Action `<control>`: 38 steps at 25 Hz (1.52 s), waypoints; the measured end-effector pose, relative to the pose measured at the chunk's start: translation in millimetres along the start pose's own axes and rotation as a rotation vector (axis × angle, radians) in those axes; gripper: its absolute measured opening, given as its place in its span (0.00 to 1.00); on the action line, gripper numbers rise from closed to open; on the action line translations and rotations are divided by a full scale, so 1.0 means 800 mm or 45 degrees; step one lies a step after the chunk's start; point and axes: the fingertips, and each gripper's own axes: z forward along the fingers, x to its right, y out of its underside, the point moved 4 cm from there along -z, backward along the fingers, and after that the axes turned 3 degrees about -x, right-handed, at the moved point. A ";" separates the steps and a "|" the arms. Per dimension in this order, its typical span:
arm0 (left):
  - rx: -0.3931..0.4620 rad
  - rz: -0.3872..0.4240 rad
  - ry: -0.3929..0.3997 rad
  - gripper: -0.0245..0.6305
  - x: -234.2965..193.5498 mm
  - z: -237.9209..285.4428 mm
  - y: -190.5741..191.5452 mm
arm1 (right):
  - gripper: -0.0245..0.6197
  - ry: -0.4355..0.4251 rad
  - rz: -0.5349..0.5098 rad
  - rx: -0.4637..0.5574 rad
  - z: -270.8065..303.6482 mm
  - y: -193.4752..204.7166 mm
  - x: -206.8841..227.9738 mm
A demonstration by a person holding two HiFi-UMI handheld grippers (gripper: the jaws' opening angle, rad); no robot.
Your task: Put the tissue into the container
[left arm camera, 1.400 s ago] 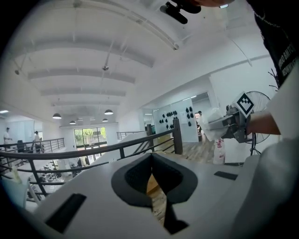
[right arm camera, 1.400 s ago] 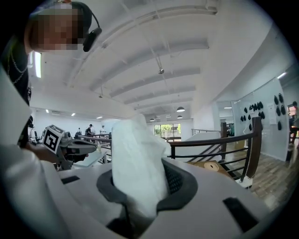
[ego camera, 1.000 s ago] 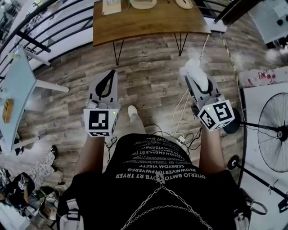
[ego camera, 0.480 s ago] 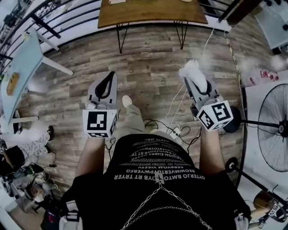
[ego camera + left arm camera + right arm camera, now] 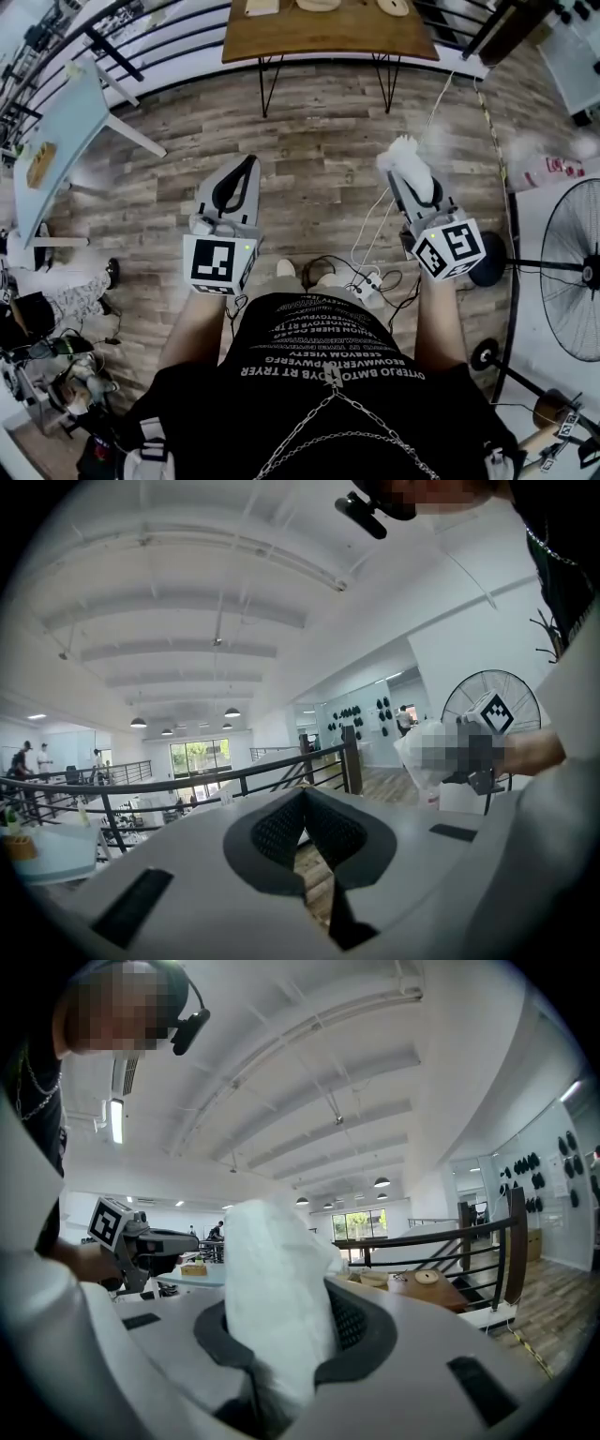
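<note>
A crumpled white tissue (image 5: 403, 150) sticks out of my right gripper (image 5: 411, 178), which is shut on it at the right of the head view. In the right gripper view the tissue (image 5: 272, 1269) fills the gap between the dark pads (image 5: 352, 1321) and rises above them. My left gripper (image 5: 247, 162) is held level at the left, shut, its tips meeting with nothing between them (image 5: 302, 797). Both are held in the air above a wooden plank floor. I cannot make out a container for certain.
A wooden table (image 5: 328, 33) with hairpin legs and a few round items stands ahead by a black railing (image 5: 141, 42). A pale blue table (image 5: 56, 141) is at the left, a floor fan (image 5: 572, 281) at the right. Cables and a power strip (image 5: 367, 279) lie near the person's feet.
The person has walked over the plank floor, so the tables have shifted in view. Both grippers kept their pose, and the tissue stayed in the right one.
</note>
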 end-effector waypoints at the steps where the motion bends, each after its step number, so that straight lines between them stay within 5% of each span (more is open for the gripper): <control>1: -0.002 0.003 0.002 0.07 -0.004 -0.003 0.001 | 0.22 0.005 0.004 -0.004 0.003 0.002 -0.006; 20: 0.052 -0.027 0.003 0.07 -0.142 -0.052 0.046 | 0.22 0.031 -0.113 0.011 0.088 -0.030 -0.135; 38: 0.004 -0.002 -0.027 0.07 -0.171 -0.013 0.059 | 0.22 0.032 -0.094 0.036 0.123 -0.040 -0.111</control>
